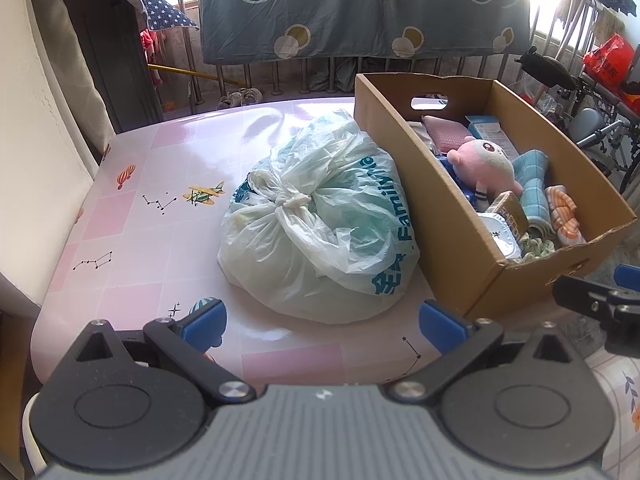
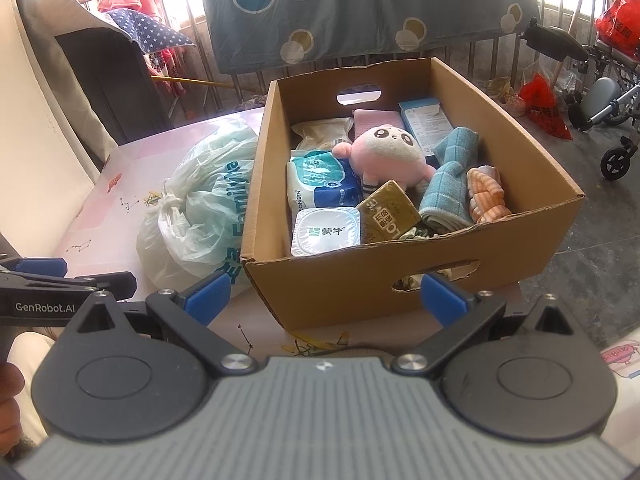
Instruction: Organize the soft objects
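Pink patterned tabletop (image 1: 132,216) carries a knotted plastic bag (image 1: 320,232), contents hidden, beside a cardboard box (image 2: 360,292) at its right edge. Inside, a pink plush toy (image 2: 390,152) half-covers packets. Left hand-held gripper (image 1: 322,322) and right hand-held gripper (image 2: 326,292) hover wide, empty.

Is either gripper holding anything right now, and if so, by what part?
Nothing is held. The left gripper and the right gripper are both open with nothing between their fingers, short of the tied plastic bag and cardboard box.
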`<action>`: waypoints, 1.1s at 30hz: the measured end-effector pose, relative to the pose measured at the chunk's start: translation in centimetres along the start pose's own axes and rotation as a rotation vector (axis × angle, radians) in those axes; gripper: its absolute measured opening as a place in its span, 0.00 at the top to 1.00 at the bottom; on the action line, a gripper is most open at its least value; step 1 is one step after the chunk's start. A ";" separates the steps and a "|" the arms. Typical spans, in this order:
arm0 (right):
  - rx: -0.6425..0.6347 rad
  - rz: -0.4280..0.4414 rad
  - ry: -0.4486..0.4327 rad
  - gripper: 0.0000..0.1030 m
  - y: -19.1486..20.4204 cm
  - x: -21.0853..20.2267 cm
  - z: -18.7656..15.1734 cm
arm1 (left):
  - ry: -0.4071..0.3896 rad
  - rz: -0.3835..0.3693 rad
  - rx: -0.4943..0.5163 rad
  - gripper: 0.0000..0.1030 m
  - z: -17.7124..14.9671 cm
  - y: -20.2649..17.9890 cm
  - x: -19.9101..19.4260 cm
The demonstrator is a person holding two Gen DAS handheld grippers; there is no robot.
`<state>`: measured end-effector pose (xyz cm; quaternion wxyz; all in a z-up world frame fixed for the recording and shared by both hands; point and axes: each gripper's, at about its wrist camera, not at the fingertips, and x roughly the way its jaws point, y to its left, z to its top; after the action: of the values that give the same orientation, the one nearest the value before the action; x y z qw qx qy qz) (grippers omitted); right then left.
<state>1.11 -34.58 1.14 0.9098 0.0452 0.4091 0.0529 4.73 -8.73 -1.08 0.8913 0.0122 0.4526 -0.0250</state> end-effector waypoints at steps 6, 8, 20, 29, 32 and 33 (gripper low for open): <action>-0.001 0.002 0.002 0.01 0.0 0.1 0.1 | 0.002 -0.001 -0.001 0.00 0.0 0.0 0.0; -0.002 0.003 0.002 0.01 0.1 0.1 0.1 | 0.001 0.001 -0.002 0.00 0.1 0.0 0.0; -0.002 0.003 0.002 0.01 0.1 0.1 0.1 | 0.000 0.001 -0.004 0.00 0.1 0.0 0.0; -0.004 0.004 0.004 0.01 0.2 0.1 0.2 | -0.001 0.002 -0.006 0.00 0.2 0.0 0.0; -0.004 0.003 0.005 0.01 0.2 0.1 0.2 | -0.002 0.004 -0.006 0.00 0.2 0.0 0.0; -0.004 0.004 0.004 0.01 0.2 0.1 0.1 | -0.002 0.004 -0.007 0.00 0.2 0.0 0.0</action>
<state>1.29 -34.39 1.18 0.9089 0.0443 0.4108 0.0554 4.90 -8.72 -0.98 0.8918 0.0102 0.4518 -0.0216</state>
